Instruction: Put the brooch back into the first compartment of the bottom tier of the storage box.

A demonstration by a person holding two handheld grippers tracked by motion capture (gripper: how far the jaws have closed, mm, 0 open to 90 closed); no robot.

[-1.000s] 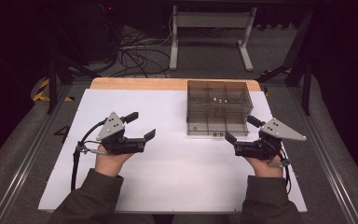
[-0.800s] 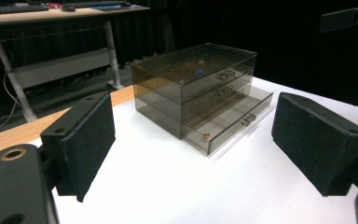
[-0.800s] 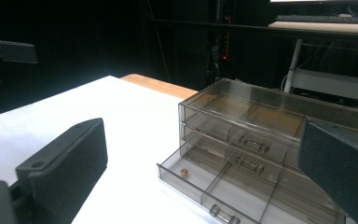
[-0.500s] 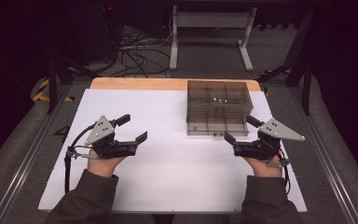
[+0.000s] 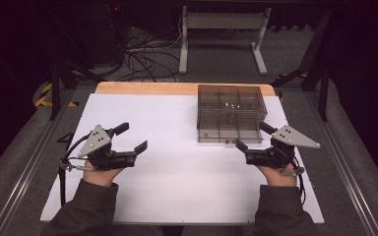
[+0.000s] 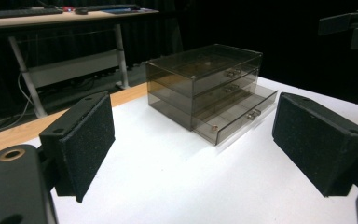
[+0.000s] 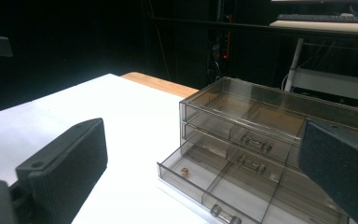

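A smoky clear drawer box [image 5: 231,113] with three drawers stands at the back right of the white table top [image 5: 177,177]. Its bottom drawer [image 7: 223,182] is pulled out a little, and a small brownish bead [image 7: 184,171] lies in the drawer's left compartment. My left gripper [image 5: 132,137] is held over the left part of the sheet, open and empty, well apart from the box [image 6: 209,93]. My right gripper [image 5: 252,136] is just in front of the box's near right corner, open with nothing between its pads [image 7: 70,163].
A strip of bare wood [image 5: 147,88] runs along the table's far edge. Metal rails [image 5: 24,162] flank the table. Cables [image 5: 142,59] and a white desk frame [image 5: 221,29] lie on the floor beyond. White sheet stretches between the two hands.
My left gripper has slid to the left across the sheet, away from the box, still open. The right gripper and the box have stayed put.
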